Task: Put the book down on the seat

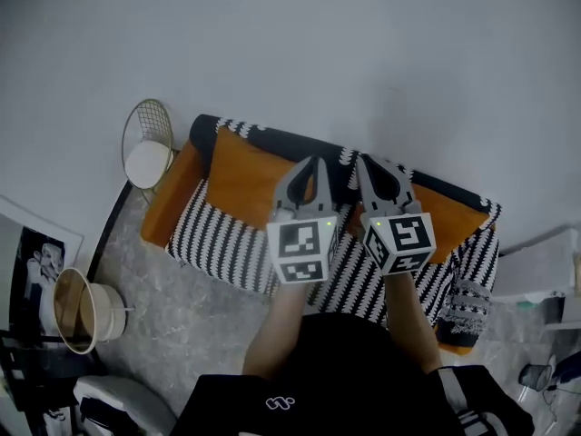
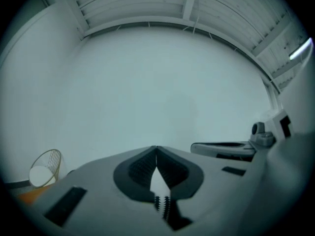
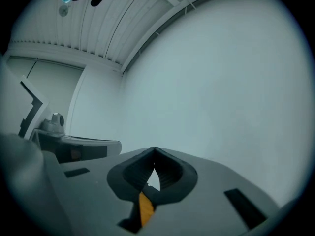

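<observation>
The seat is a small sofa with a black-and-white zigzag cover and orange cushions. Both grippers are held up side by side over its middle, pointing at the bare wall behind it. My left gripper has its tips together, and its own view shows nothing between the jaws. Beside it, my right gripper is also shut and holds nothing. No book shows in any view. The grippers and forearms hide part of the sofa's middle.
A round wire basket stands at the sofa's left end, also in the left gripper view. A wooden-lined round bin sits on the floor at the left. White furniture stands at the right.
</observation>
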`<action>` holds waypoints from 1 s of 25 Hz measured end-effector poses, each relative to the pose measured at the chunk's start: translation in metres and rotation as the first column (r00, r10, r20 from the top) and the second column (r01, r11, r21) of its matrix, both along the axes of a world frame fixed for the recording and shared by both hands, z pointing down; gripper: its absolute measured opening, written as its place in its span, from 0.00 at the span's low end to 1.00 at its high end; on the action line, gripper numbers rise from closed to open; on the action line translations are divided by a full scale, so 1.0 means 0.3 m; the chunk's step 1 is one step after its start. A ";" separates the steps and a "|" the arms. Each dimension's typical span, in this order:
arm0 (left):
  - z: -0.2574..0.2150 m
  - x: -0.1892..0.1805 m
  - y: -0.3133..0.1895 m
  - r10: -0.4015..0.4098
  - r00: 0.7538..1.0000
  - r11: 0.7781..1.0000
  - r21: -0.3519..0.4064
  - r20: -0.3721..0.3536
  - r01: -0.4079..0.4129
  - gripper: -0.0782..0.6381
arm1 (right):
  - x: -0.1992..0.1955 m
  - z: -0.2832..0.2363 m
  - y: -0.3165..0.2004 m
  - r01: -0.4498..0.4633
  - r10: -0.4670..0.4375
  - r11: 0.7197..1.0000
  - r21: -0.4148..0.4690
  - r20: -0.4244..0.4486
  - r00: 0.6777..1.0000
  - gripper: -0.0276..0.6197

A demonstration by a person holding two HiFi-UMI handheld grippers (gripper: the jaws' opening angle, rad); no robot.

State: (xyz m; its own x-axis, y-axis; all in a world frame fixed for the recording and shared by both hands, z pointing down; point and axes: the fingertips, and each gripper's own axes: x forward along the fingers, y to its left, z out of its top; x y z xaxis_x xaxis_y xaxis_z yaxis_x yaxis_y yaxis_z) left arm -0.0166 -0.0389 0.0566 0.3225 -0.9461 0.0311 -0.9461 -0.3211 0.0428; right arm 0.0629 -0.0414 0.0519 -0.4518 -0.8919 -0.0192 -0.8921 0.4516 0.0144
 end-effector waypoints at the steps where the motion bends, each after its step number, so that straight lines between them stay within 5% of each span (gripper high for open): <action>1: 0.001 0.011 0.028 -0.011 1.000 1.000 0.006 0.001 0.011 0.13 | 0.010 0.002 0.025 0.007 -0.007 1.000 0.005 -0.001 1.000 0.06; 25: -0.008 0.041 0.504 -0.131 0.991 0.990 0.049 0.011 0.130 0.13 | -0.004 -0.015 0.449 0.145 -0.144 0.988 0.055 -0.018 0.989 0.06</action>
State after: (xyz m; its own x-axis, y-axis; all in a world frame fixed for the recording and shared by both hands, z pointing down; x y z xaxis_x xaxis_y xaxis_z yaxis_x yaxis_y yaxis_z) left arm -0.0044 0.1122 0.0543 0.1961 -0.9805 -0.0117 -0.9804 -0.1962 0.0164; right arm 0.0617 0.0932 0.0473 -0.5767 -0.8147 -0.0600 -0.8169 0.5741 0.0556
